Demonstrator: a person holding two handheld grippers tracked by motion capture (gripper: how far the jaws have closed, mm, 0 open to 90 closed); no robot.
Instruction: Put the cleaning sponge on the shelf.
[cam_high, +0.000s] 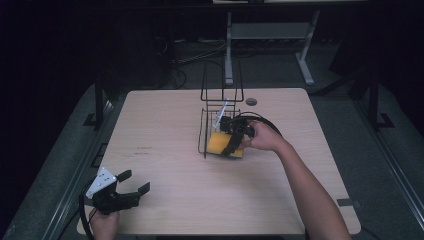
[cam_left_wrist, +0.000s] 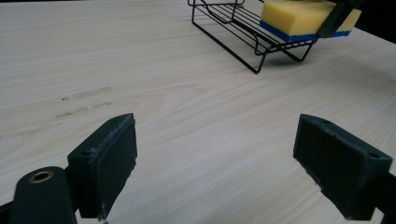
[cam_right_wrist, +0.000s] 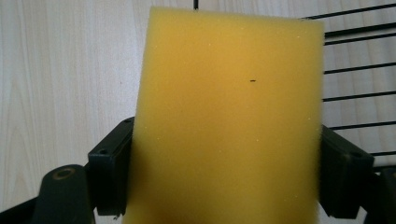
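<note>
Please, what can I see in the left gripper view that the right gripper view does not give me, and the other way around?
Left gripper view alone: the open left gripper over bare wood, the sponge's blue bottom layer, and the raised side and feet of the black wire rack.

Right gripper view alone: the right gripper with a jaw pressed on each side of the yellow foam sponge, and a small dark speck on its face.

Both: sponge, rack wires, and the pale wooden table.

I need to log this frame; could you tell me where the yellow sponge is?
The yellow sponge sits right of table centre in the high view, clamped in the right gripper over the black wire rack.
</note>
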